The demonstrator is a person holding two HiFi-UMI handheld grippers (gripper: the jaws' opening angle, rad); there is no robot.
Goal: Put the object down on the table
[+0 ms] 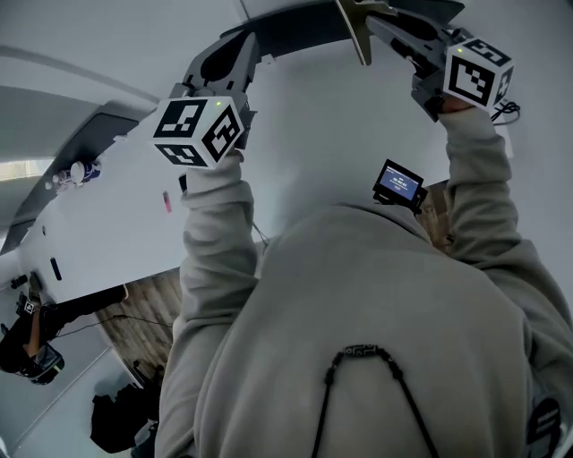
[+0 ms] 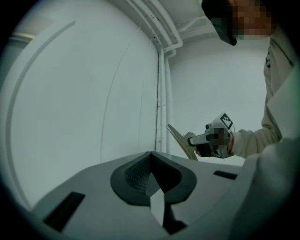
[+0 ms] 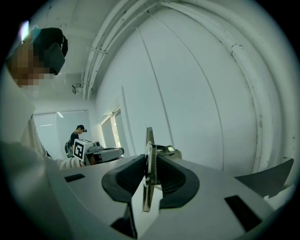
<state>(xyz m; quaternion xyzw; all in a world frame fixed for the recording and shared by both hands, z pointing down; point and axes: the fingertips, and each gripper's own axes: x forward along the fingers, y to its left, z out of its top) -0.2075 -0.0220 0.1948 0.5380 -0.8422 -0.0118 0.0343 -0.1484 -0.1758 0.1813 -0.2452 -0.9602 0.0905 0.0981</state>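
A thin flat tan board (image 1: 354,29) with a metal clip-like part (image 3: 165,150) stands edge-on between the pads of my right gripper (image 3: 149,173), which is shut on it. In the head view that gripper (image 1: 385,27) is raised at the top right, with its marker cube (image 1: 477,73) below it. From the left gripper view the board (image 2: 180,140) sticks up out of the right gripper (image 2: 194,139). My left gripper (image 2: 151,161) is also raised, its pads together and nothing between them; in the head view it (image 1: 255,40) is to the left of the board. The white table (image 1: 116,228) lies below at the left.
Small bottles (image 1: 76,170) and a pink item (image 1: 167,201) lie on the table. A small screen device (image 1: 398,183) sits near my right sleeve. One person stands far back (image 3: 78,133), another at the lower left (image 1: 31,344). White walls and pipes (image 2: 161,93) are close ahead.
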